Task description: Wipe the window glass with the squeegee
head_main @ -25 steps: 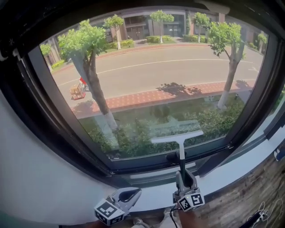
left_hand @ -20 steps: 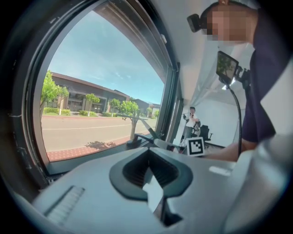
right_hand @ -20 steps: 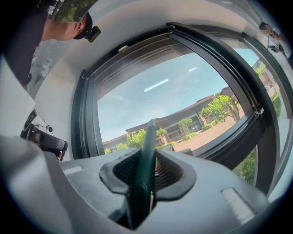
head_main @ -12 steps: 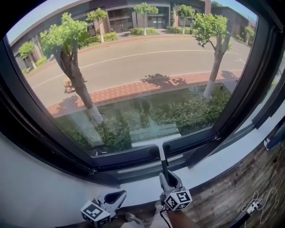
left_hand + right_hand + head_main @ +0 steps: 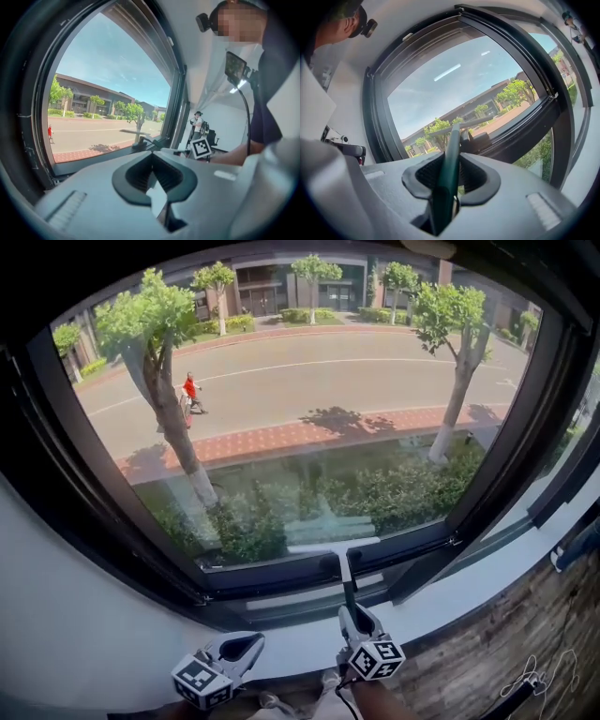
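A squeegee with a dark green handle and a pale straight blade stands at 6 o'clock on the large window glass. Its blade lies level against the pane just above the bottom rail of the black window frame. The right hand-held gripper is clamped on the lower end of the handle, and the right gripper view shows the green shaft pinched between its ribbed pads. A dark fitting on the bottom rail sits just beside the handle, at its 9 o'clock.

The left hand-held gripper rests low at 7 o'clock in the head view, well apart from the glass. Its jaws are drawn together with nothing between them.

A white sill runs under the frame, and a wood-grained surface lies below it at 4 o'clock, with a thin pale cable on it. Through the glass are a green hedge, a red brick pavement, a grey road, several trees and, at 11 o'clock, a figure in red.
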Demonstrator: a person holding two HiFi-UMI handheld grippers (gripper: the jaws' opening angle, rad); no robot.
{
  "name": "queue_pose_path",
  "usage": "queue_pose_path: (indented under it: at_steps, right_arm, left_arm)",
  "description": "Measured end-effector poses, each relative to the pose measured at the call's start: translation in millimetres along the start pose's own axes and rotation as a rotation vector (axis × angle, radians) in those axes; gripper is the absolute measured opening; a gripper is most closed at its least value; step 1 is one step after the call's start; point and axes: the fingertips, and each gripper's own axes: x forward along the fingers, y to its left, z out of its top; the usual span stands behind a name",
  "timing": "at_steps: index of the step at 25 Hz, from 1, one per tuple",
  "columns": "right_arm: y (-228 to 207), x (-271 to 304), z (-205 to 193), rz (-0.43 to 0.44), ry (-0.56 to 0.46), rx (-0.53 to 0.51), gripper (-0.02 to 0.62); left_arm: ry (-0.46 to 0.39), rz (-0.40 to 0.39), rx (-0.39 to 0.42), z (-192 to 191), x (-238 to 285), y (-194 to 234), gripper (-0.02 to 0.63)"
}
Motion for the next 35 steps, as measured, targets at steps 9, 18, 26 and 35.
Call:
queue_pose_path:
  at_steps: [9,18,26,35]
  right_arm:
    - [22.4,-19.7,64.2,0.065,-0.151,-0.121,0.101]
    - [131.3,-20.0,219.7,0.259,-0.549,-0.330,0.101]
    - [218.9,-9.2,351.5,0.409,-0.820,-0.430,0.101]
    - [273.5,31.0,432.8,0.415,-0.964,-0.449,0.101]
  left_arm:
    - [-0.075,0.001,0.054,25.0,8.7,7.7,0.002]
    - [-0.183,0.068,0.083,71.4,-8.7,22.3,0.002]
    - [-0.272,0.104,0.140,115.2,-22.3,20.3,0.002]
    - [-0.330,0.120,0.228,147.3,-32.4,22.2,0.002]
